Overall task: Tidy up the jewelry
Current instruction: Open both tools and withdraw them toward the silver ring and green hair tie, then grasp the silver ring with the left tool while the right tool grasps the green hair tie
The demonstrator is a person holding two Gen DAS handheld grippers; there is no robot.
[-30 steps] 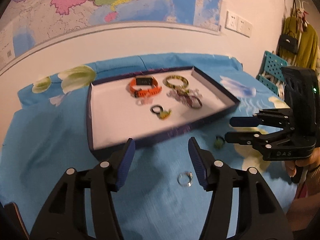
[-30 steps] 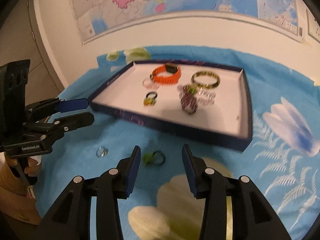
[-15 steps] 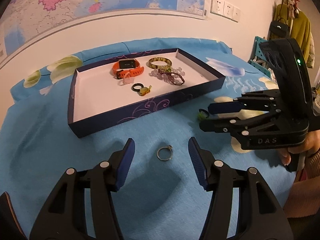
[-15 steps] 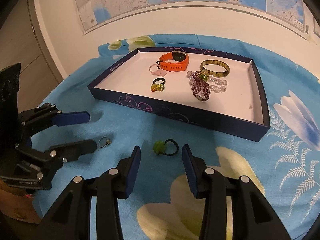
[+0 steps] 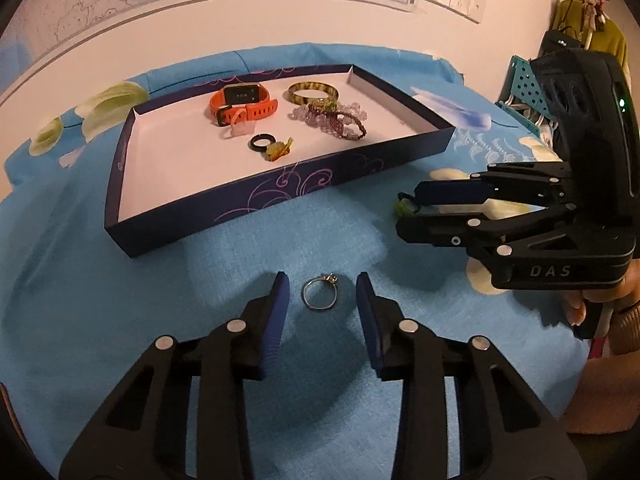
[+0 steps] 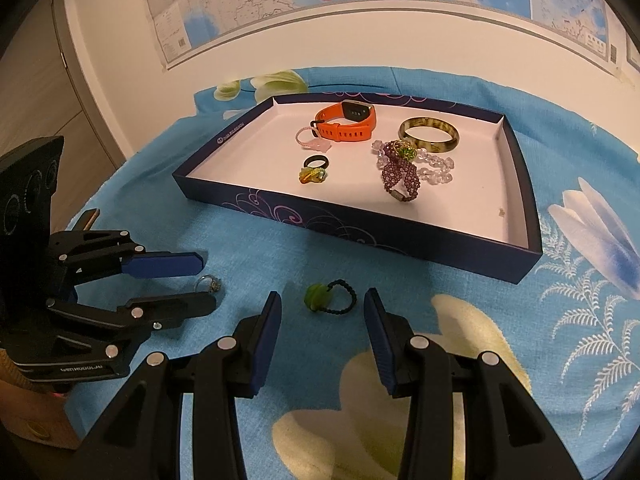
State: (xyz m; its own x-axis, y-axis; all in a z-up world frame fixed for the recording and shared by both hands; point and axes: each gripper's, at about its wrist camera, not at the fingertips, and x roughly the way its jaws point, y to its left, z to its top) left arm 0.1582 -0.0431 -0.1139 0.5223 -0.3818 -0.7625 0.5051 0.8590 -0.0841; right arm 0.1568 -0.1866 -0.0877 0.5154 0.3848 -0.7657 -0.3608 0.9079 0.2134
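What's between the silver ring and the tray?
Nothing: only bare blue cloth lies between the silver ring and the tray, in the left wrist view.

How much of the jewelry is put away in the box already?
Most of it. The orange watch, bangle, bead bracelets and two rings already lie in the box. The left gripper has just been closing around the silver ring, not yet pinching it. The right gripper hangs open over the green-stone ring. Those two remain.
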